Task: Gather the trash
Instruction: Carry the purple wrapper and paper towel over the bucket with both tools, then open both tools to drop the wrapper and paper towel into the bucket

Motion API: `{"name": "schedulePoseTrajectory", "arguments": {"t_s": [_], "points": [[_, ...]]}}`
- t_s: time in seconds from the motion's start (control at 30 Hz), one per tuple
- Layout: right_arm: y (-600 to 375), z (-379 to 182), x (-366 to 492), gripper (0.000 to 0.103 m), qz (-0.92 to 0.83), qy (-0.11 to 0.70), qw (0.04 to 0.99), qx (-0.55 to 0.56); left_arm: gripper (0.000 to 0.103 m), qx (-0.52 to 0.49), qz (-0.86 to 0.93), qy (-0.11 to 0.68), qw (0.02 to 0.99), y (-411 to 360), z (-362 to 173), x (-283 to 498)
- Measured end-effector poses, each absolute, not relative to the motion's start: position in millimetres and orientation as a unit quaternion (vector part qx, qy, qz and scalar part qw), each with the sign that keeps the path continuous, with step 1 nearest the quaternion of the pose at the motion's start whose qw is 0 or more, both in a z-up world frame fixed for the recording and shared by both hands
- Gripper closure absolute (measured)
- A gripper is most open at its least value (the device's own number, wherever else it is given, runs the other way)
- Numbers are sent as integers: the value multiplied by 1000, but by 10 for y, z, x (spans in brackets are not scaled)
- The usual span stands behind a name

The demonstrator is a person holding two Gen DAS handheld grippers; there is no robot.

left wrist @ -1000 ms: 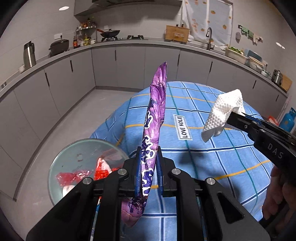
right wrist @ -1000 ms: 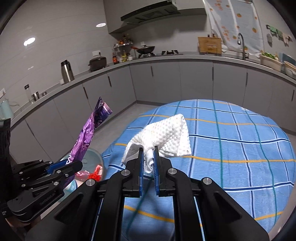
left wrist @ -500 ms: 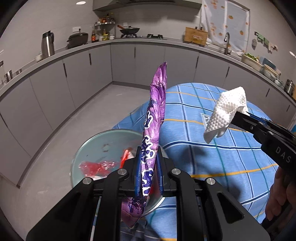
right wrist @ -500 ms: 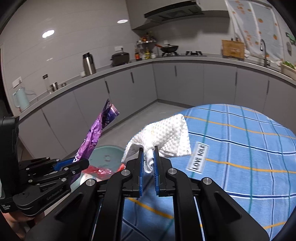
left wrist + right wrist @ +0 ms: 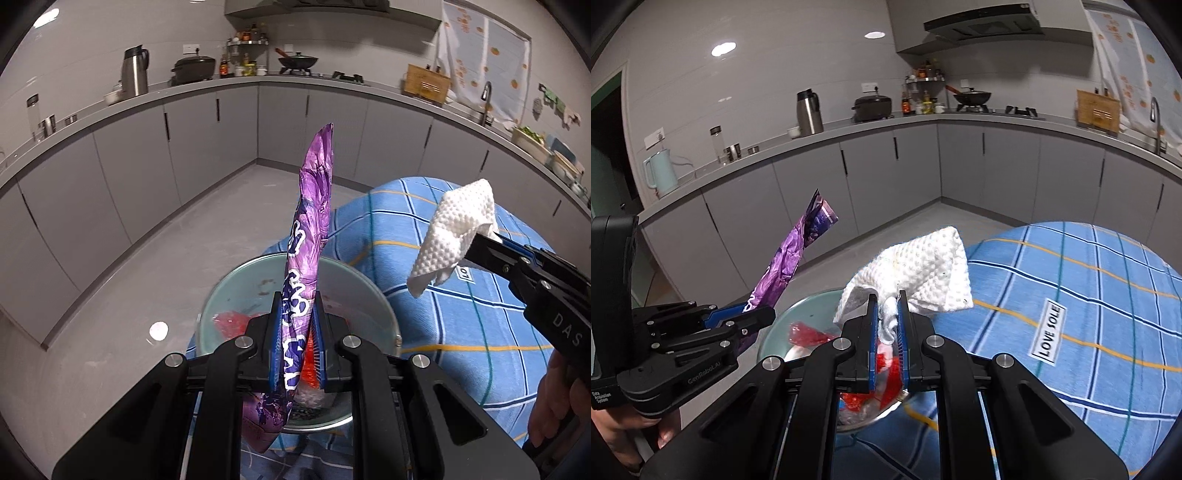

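Left tongs (image 5: 298, 332) clenched a purple wrapper (image 5: 308, 236) and right tongs (image 5: 886, 325) gripped a white paper towel (image 5: 923, 273) above a glass bowl (image 5: 229, 295) holding red scraps (image 5: 807, 334).

Kettle (image 5: 659, 173), wok (image 5: 971, 98), thermos (image 5: 809, 112) on grey counter (image 5: 886, 123).

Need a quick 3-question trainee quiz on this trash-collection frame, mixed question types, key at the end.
1. True or false: the left gripper is shut on the purple wrapper.
2. What does the right gripper hold? A) sponge B) white paper towel C) nothing
3. Fill in: red scraps lie inside the pale round ____ beside the blue checked tablecloth.

Key: 1 true; 2 B; 3 bin.
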State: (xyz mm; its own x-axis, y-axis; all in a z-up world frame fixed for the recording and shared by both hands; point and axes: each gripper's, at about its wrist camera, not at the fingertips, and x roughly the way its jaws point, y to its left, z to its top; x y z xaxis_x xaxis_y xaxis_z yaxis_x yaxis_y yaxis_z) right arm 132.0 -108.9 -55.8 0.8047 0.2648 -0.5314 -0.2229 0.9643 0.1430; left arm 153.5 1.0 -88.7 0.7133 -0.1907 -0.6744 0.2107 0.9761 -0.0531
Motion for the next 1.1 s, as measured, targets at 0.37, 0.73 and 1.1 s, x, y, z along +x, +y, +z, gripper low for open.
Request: {"name": "schedulePoseTrajectory", "arguments": {"t_s": [0.37, 0.73, 1.1], "points": [[-817, -580, 1514, 93, 161, 292, 942, 28, 88, 5, -73, 371, 926, 175, -926, 1488], [-726, -789, 1701, 92, 177, 319, 931, 34, 87, 0, -71, 392, 917, 225, -1108, 1578], [-749, -982, 1791, 60, 188, 331, 923, 49, 72, -4, -72, 398, 915, 233, -1191, 1600]]}}
